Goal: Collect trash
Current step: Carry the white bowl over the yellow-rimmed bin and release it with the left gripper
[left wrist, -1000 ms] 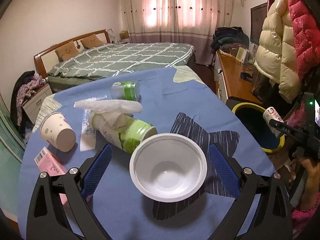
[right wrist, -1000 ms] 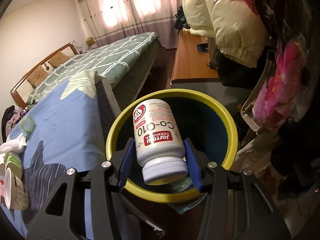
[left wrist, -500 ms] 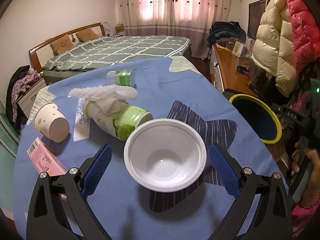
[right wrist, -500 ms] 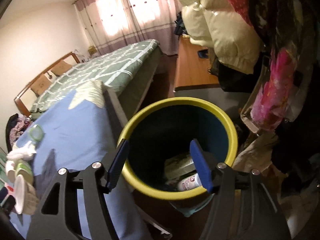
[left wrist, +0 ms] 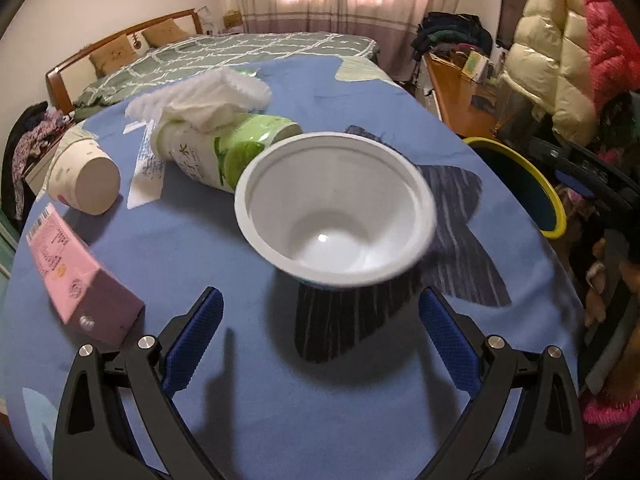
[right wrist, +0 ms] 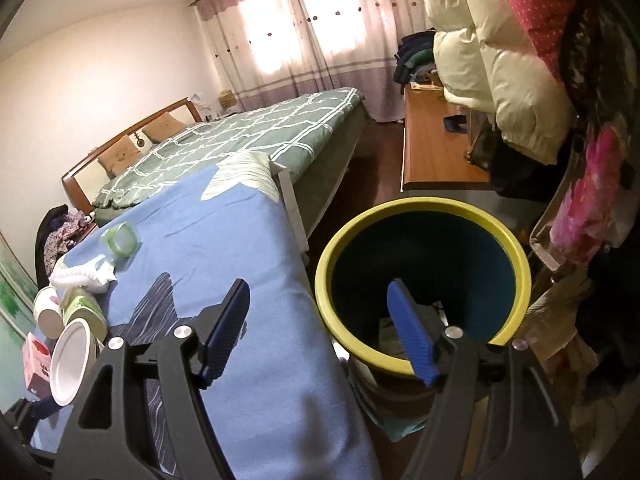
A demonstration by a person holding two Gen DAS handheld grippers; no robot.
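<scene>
A white plastic bowl (left wrist: pixel 336 208) sits on the blue tablecloth (left wrist: pixel 240 264), just ahead of my open, empty left gripper (left wrist: pixel 320 320). Behind it lie a green-labelled bottle (left wrist: pixel 228 148) with a crumpled white tissue (left wrist: pixel 200 96) on it, a paper cup (left wrist: pixel 86 176) on its side and a pink carton (left wrist: pixel 76 276). My right gripper (right wrist: pixel 320 320) is open and empty, over the table edge beside the yellow-rimmed bin (right wrist: pixel 424 284). The bowl (right wrist: pixel 70 364), the tissue (right wrist: pixel 82 276) and a small clear green-banded cup (right wrist: pixel 120 238) show at the left of the right wrist view.
The bin (left wrist: pixel 524 184) stands off the table's right edge. A paper slip (left wrist: pixel 148 168) lies by the bottle. A bed (right wrist: pixel 224 148), a wooden desk (right wrist: pixel 436 160) and hanging puffy coats (right wrist: pixel 492 64) surround the table.
My right gripper opened and dropped the white pill bottle into the bin, then drew back to the left. My left gripper moved closer to the white bowl.
</scene>
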